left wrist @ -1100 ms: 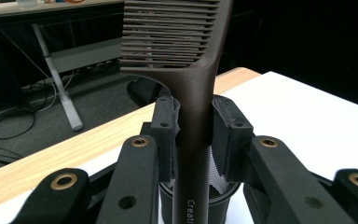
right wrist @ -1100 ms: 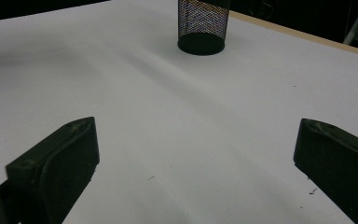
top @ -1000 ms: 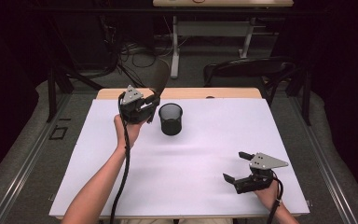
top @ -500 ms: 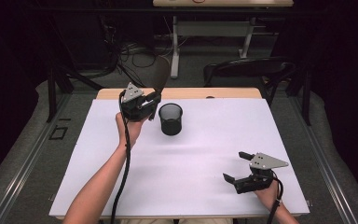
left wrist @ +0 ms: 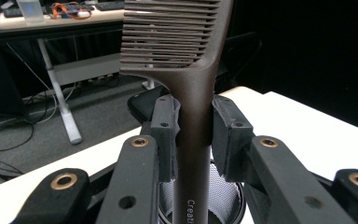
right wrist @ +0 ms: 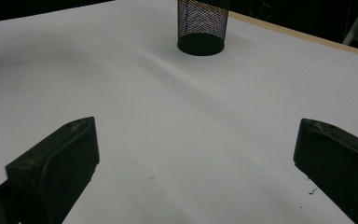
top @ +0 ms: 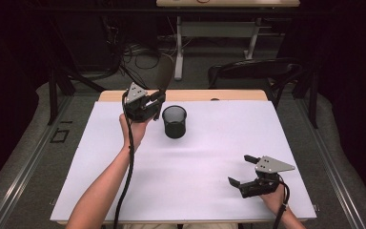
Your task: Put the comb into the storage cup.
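Comb of dark brown plastic, long-handled with fine teeth (left wrist: 193,98), stands upright between the pads of the left gripper (left wrist: 193,135), which press on its handle from both sides; the teeth rise above the jaws and the handle's lower end, bearing pale lettering, hangs over the mouth of a round black wire-mesh cup (left wrist: 223,196). Seen from the high view, that left gripper (top: 158,102) is held up by the person's left hand (top: 132,129) near the far edge of the tabletop, just left of the mesh cup (top: 174,122), with the comb (top: 165,74) sticking up past the far edge. The cup stands upright on the white sheet covering the tabletop (top: 195,157), toward the middle of its far side.

Well apart, near the near right corner, the right gripper (top: 242,170) rests low over the sheet in the person's right hand (top: 272,196). Its jaws stand wide with nothing between them, only bare white sheet (right wrist: 191,140), and the mesh cup (right wrist: 202,25) shows farther off
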{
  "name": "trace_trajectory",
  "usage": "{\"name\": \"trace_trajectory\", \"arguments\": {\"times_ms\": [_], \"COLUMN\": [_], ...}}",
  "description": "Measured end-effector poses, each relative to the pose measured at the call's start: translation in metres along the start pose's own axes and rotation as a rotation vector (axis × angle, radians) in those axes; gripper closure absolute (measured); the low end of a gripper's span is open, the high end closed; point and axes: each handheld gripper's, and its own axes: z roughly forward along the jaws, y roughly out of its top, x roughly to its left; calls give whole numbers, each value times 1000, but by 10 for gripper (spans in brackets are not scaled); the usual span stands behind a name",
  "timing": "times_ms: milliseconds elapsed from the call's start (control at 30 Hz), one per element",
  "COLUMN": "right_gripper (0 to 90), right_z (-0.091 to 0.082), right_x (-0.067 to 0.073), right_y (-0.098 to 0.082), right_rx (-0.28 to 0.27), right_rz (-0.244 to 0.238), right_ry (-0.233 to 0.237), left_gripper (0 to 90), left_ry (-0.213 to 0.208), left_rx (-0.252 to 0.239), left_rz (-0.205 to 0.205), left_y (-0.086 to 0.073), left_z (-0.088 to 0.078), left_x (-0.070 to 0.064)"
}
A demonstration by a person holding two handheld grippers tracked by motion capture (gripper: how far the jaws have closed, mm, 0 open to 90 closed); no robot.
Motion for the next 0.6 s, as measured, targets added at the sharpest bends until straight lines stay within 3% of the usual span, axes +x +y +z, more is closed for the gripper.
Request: {"name": "trace_trajectory", "arguments": {"times_ms": [600], "right_gripper": [0], "right_z": [0], "right_x": [0], "right_y": [0], "right_rx": [0], "right_rz": [-1], "right_ry": [0], "left_gripper": [725], "left_ry": [9], "left_rx": [-34], "left_rz": [0], "left_y": [1], "left_z": [8], "left_x": [-2]}}
